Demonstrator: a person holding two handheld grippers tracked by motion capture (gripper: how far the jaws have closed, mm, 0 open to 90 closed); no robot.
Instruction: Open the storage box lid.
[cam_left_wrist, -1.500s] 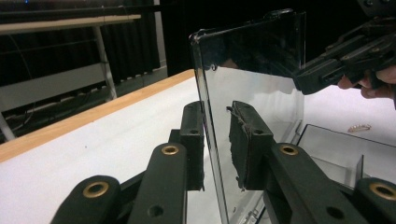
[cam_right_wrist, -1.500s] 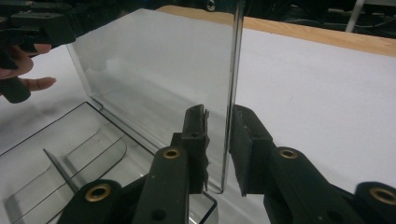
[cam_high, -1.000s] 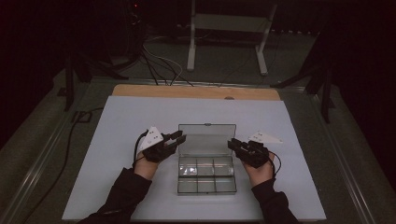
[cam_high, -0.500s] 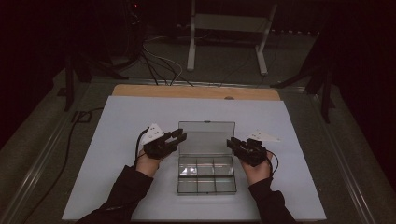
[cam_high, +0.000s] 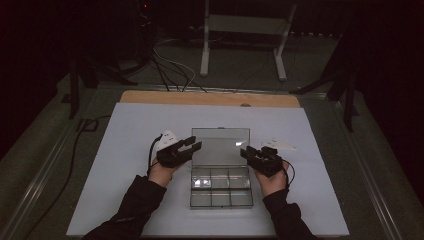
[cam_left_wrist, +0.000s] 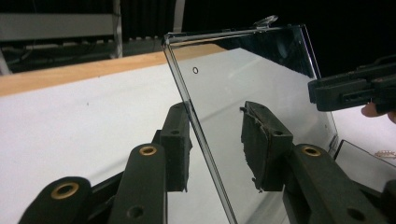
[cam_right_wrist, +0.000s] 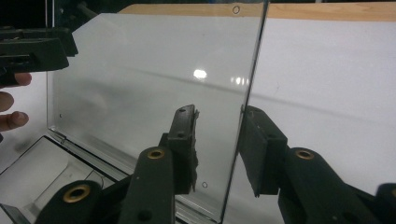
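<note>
1. The clear box (cam_high: 220, 186) sits near the table's (cam_high: 125, 130) front edge, midway between its left and right edges.
2. Its lid (cam_high: 220, 146) stands raised at the box's far side.
3. Left gripper (cam_high: 191, 145): jaws spread, straddling the lid's left edge without pinching it.
4. Right gripper (cam_high: 249, 152): jaws spread, straddling the lid's right edge.

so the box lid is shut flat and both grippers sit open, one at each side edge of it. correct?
Not quite. The lid isn't shut: it stands raised off the box, as the high view shows. The rest holds: the left gripper and right gripper are open, each straddling a side edge of the lid without closing on it.
</note>
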